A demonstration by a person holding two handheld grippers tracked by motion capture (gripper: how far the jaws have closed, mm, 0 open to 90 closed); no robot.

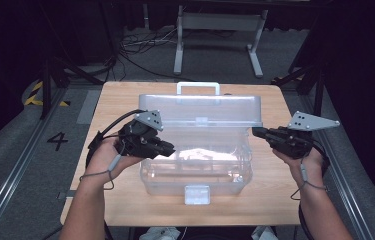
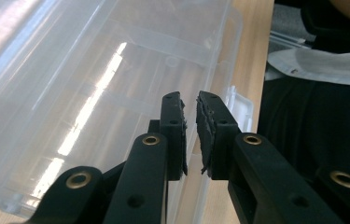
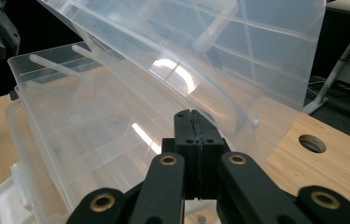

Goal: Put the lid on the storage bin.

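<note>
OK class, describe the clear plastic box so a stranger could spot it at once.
Start at the wooden table. In its middle stands the clear plastic box, lid raised behind it, between the left claw and the right claw. It is see-through, with a white handle on the lid and a white latch in front.

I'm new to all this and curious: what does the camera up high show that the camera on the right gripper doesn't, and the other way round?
The high view takes in the person's hands, the left hand and right hand, the white handle on top of the raised lid, and the white latch at the box's front.

The right gripper view shows, close up, the right gripper with its jaws pressed together, and a round hole in the table.

Both show the clear plastic box with its lid open, on the wooden table.
</note>
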